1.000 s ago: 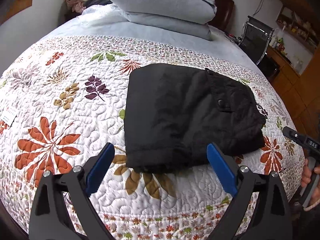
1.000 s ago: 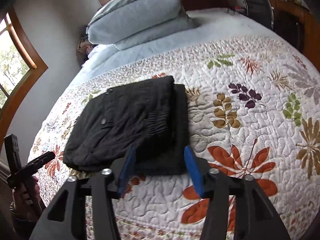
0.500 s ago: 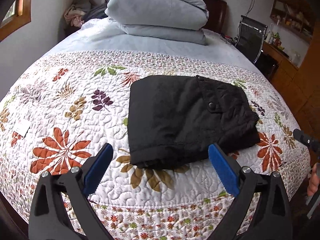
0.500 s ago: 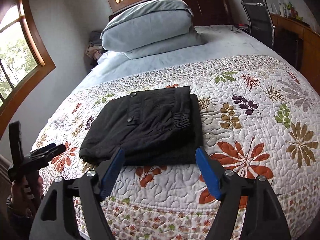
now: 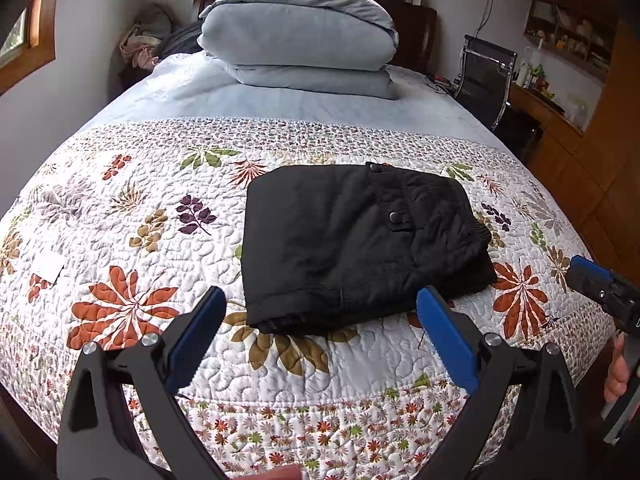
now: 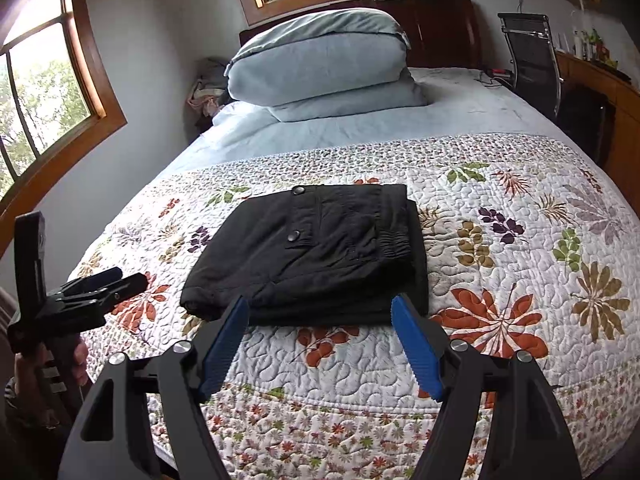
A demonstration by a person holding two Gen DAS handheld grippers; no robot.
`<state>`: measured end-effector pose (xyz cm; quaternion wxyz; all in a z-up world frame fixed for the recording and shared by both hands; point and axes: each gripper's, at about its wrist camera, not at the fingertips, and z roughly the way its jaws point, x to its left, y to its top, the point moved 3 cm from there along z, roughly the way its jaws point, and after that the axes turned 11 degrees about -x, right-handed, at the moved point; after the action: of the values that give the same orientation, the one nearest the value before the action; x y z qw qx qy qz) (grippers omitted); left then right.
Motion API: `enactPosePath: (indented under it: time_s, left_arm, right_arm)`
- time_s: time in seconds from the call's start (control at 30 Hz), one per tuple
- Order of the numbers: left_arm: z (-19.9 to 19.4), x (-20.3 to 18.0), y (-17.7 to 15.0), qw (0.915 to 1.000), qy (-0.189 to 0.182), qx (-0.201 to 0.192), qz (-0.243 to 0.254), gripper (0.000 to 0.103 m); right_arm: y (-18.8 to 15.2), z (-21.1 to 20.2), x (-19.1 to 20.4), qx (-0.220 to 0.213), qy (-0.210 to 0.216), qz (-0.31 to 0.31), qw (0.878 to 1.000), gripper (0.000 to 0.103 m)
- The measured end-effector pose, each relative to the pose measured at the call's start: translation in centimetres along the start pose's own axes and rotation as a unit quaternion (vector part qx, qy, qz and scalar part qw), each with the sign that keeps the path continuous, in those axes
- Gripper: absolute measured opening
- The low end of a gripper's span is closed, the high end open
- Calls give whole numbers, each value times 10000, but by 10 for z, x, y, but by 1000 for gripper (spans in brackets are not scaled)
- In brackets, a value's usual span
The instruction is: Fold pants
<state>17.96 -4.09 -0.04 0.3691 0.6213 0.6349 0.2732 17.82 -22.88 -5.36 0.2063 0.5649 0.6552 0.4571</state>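
so the bed has a pale blue sheet up top and a white quilt with leaf prints over the near half. black folded pants sit flat in the middle of the quilt, and a folded blue duvet is stacked by the dark wood headboard

Shelf clutter too small

No text, label, brand or number could be read anywhere in either wrist view.
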Motion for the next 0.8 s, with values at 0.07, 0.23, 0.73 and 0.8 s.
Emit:
enactPosePath:
  time_s: [0.07, 0.23, 0.73, 0.8]
  left_arm:
    - [-3, 0, 1, 10000, -23, -11, -22, 96]
    - [-13, -1, 3, 9999, 18, -115, 29, 96]
    - [-33, -4, 12, 9990, 152, -370, 177, 96]
    - [-34, -4, 13, 9991, 149, -371, 172, 96]
  right_arm:
    - [0, -2, 2, -6, 2, -29, 10000, 76]
    - [0, -4, 6, -10, 45, -20, 10000, 78]
    - [8, -6, 19, -102, 83, -88, 9999, 81]
    - [8, -6, 19, -104, 86, -66, 9999, 81]
